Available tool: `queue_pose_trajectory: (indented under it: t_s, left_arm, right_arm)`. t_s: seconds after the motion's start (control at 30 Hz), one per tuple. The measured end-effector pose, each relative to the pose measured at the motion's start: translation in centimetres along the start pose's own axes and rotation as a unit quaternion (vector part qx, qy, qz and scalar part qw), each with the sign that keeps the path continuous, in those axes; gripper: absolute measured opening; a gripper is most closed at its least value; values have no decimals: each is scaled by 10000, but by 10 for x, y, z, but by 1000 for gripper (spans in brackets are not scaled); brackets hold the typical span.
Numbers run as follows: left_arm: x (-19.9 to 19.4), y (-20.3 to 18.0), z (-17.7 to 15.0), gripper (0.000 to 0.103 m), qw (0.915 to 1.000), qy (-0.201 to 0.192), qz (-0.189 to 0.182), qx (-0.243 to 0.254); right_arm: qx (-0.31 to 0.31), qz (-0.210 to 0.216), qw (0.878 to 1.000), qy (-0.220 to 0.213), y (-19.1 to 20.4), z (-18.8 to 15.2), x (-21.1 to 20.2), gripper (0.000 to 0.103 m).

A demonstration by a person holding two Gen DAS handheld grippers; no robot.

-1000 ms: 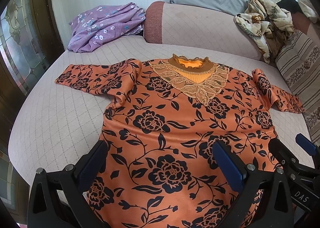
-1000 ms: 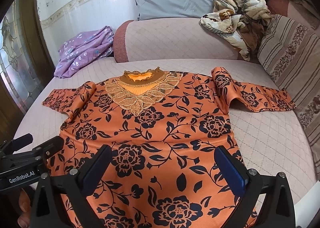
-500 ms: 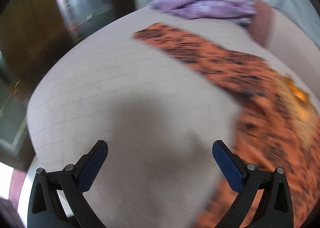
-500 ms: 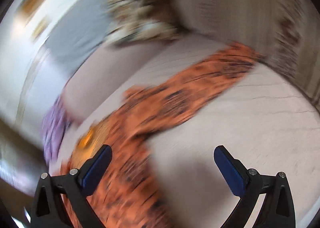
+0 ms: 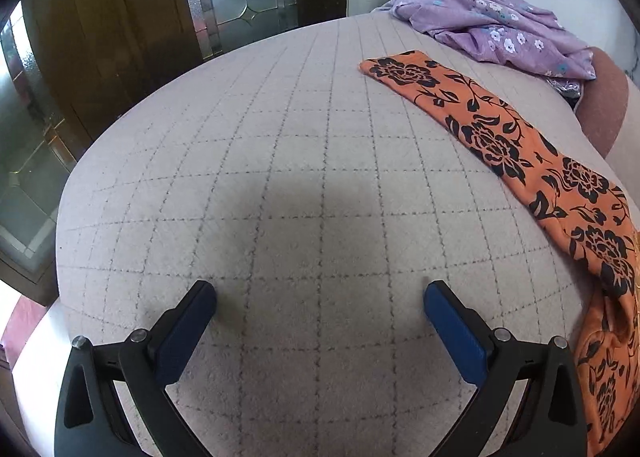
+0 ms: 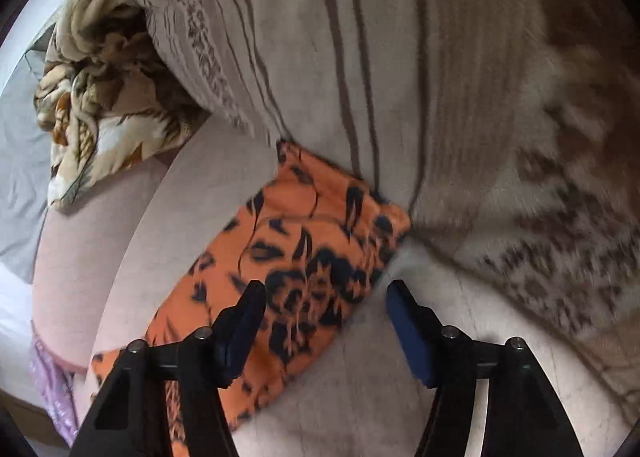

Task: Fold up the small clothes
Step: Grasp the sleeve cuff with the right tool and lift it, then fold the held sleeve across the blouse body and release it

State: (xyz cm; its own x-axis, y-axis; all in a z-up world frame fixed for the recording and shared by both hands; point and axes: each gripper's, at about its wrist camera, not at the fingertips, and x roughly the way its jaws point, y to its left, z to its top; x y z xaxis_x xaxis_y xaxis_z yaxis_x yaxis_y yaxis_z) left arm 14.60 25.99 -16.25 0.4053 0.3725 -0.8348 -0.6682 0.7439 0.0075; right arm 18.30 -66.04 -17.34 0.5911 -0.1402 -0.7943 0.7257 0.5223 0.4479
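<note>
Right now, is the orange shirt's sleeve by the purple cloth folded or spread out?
Spread out: the sleeve lies flat and straight on the bed, reaching toward the purple cloth.

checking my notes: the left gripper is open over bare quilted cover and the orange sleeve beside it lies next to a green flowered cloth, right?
One slip: in the left wrist view the flowered cloth is purple, not green. The left gripper is open over the bare quilted cover, the orange sleeve beside it.

No readable text, label or number anywhere.
</note>
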Motion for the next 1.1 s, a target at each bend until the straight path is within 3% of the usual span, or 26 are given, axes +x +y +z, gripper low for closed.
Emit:
queue_pose_trajectory:
  t_s: [0.03, 0.07, 0.1, 0.13, 0.17, 0.33, 0.43, 0.57, 0.63, 0.7, 0.73, 0.83, 0.87, 0.9, 0.93, 0.97, 1.0, 1.1]
  left_arm:
    - [0, 0, 1, 103, 10000, -3, -15, -14]
    - [-1, 1, 0, 103, 10000, -8, -21, -14]
    - [0, 1, 1, 103, 10000, -9, -33, -17]
    - [-1, 2, 0, 103, 10000, -16, -30, -17]
    - [0, 2, 1, 103, 10000, -25, -23, -15]
    - [0, 2, 1, 103, 10000, -58, -10, -30]
    - [0, 3, 2, 103, 10000, -61, -42, -51]
    - [0, 5, 2, 103, 9999, -44, -110, -54]
    - [0, 5, 2, 103, 9999, -30, -141, -42]
    - [0, 6, 2, 103, 9998, -17, -180, -31]
    - [0, 6, 1, 103, 9998, -12, -192, -30]
    - [0, 7, 1, 103, 9998, -3, -205, -22]
    - [0, 6, 1, 103, 9998, -1, -195, -7]
    - [0, 6, 1, 103, 9998, 2, -188, 9]
    - [0, 6, 1, 103, 9998, 3, -190, 19]
    - [0, 6, 1, 103, 9998, 12, -204, 25]
    - [0, 7, 1, 103, 9997, 17, -228, 30]
    - [-1, 8, 1, 103, 9997, 10, -256, -60]
  right_arm:
    - [-11, -37, 10000, -23, 1, 3, 3, 63]
    - [-67, -105, 9999, -26, 3, 7, 7, 51]
    - [-175, -230, 9996, -18, 7, 11, 11, 24]
    - [-248, -273, 9993, 23, 10, 14, 13, 9]
    - [-252, -211, 9994, 108, 13, 17, 15, 5]
    - [-803, 403, 9953, -369, 70, 29, -27, 5]
    - [-1450, 1168, 9800, -705, 138, 20, -75, 5]
    - [-2242, 2496, 9375, -921, 241, -38, -147, 5]
    - [-2691, 3150, 9059, -873, 295, -89, -177, 5]
    - [-3062, 3523, 8814, -727, 336, -151, -189, 5]
    - [-3124, 3636, 8756, -590, 344, -176, -188, 5]
    - [-3283, 3629, 8718, 210, 361, -268, -150, 8]
    - [-3366, 3537, 8714, 476, 362, -297, -130, 15]
    - [-3516, 3366, 8703, 752, 361, -330, -106, 49]
    - [-3877, 2994, 8643, 1141, 362, -363, -74, 73]
    - [-4094, 2625, 8606, 1514, 360, -385, -48, 83]
    - [-4133, 2261, 8608, 1928, 349, -406, -22, 83]
    - [-3932, 2521, 8659, 1790, 331, -399, -32, 82]
